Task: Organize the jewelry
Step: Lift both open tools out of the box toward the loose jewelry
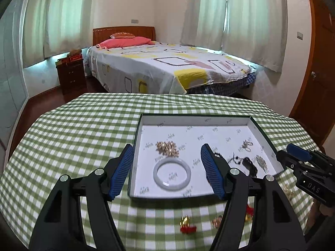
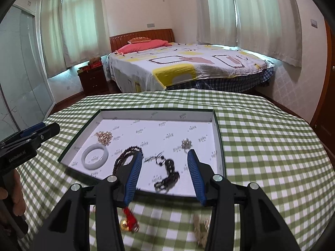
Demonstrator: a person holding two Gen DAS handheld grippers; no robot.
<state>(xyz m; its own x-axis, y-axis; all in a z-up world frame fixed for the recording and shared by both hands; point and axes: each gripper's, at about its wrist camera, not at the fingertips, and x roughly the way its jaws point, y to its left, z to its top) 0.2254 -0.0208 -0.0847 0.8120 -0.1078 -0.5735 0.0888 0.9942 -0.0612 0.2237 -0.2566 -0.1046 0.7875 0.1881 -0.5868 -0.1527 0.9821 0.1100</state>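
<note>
A shallow white-lined tray (image 1: 209,120) (image 2: 157,113) sits on the checked table. In it lie a pale jade bangle (image 1: 172,174) (image 2: 95,156), a gold bead cluster (image 1: 167,148) (image 2: 104,137), a dark bead necklace with tassel (image 1: 248,164) (image 2: 167,179) and a small silver piece (image 1: 247,145) (image 2: 186,143). My left gripper (image 1: 167,161) is open and empty above the bangle. My right gripper (image 2: 165,163) is open and empty above the dark necklace; it also shows in the left wrist view (image 1: 297,154). Red-and-gold charms (image 1: 186,224) (image 2: 128,219) and a gold piece (image 2: 200,230) lie on the cloth before the tray.
The green-and-white checked tablecloth (image 1: 83,136) (image 2: 261,146) covers the table. Beyond its far edge stand a bed (image 1: 163,67) and a dark nightstand (image 1: 72,75). A wooden door (image 1: 318,73) is at the right.
</note>
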